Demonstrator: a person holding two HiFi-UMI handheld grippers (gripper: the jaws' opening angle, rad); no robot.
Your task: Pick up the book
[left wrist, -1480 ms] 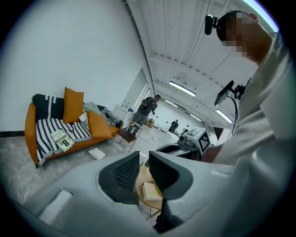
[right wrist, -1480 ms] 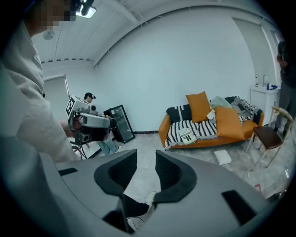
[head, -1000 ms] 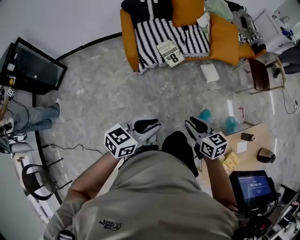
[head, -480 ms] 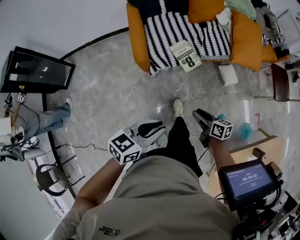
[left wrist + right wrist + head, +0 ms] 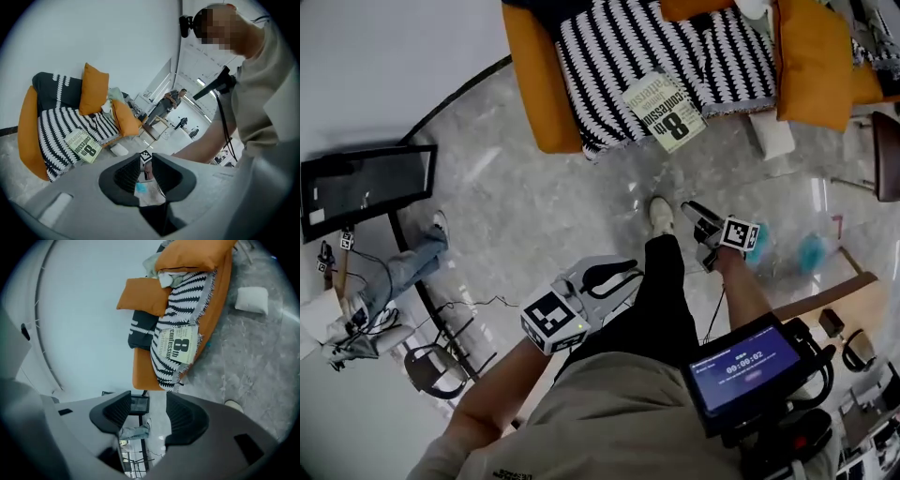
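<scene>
Book (image 5: 664, 111) lying flat on striped blanket (image 5: 600, 56) at front edge of orange sofa (image 5: 530, 84), long axis diagonal, lower corner toward floor, left gripper (image 5: 614, 272) jaws narrowly parted, empty, right gripper (image 5: 694, 214) jaws opening, empty, both well apart from book.

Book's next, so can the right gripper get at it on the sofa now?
Probably, after closing in: the book lies uncovered on the sofa, only floor lies between, and the right gripper is opening its jaws, nothing between them.
</scene>
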